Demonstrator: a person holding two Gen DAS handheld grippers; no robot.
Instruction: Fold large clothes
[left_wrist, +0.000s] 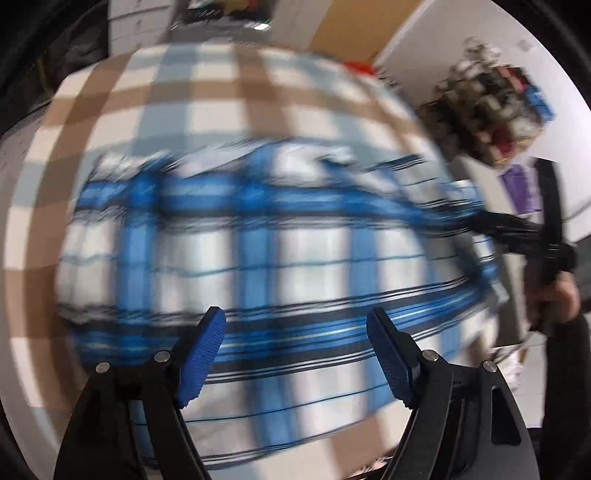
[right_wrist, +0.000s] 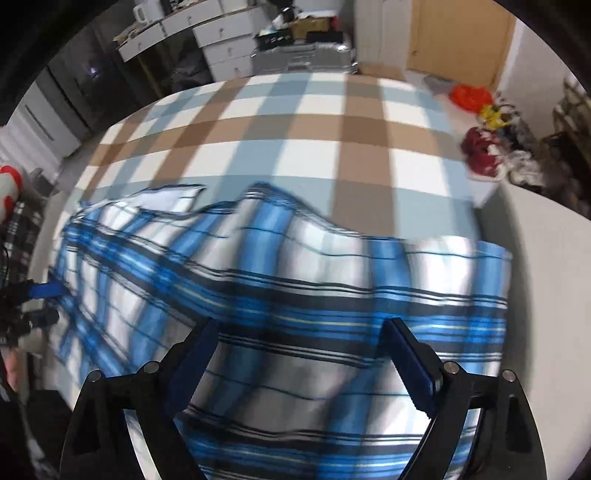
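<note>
The shirt (right_wrist: 280, 295) — blue, white and black plaid — lies spread across the bed (right_wrist: 303, 122), on a checked cover of brown, pale blue and white. In the right wrist view its far edge is rumpled into low peaks, and a white patch, perhaps the collar or an inner face, shows at the upper left of the cloth. The near part runs under my right gripper (right_wrist: 299, 365). Its jaws stand wide apart with plaid showing between them; nothing is pinched there, and I cannot tell whether the tips touch the cloth.

My left gripper (left_wrist: 295, 358) is likewise spread open over the shirt (left_wrist: 258, 266), its blue ribbed pads (left_wrist: 203, 354) clear of each other with a dark stripe band visible in the gap. That view is heavily blurred, so folds and edges are hard to read. At its right edge I can see the right gripper (left_wrist: 517, 229) from the side, held by my hand (left_wrist: 554, 295), at the shirt's edge. In the right wrist view the left gripper (right_wrist: 40, 299) appears at the far left, beside the shirt's other edge.

Beyond the bed stand white drawers (right_wrist: 225, 40) and a wooden door (right_wrist: 458, 40). To the right are red bags (right_wrist: 476, 122) and assorted clutter — too blurred to name.
</note>
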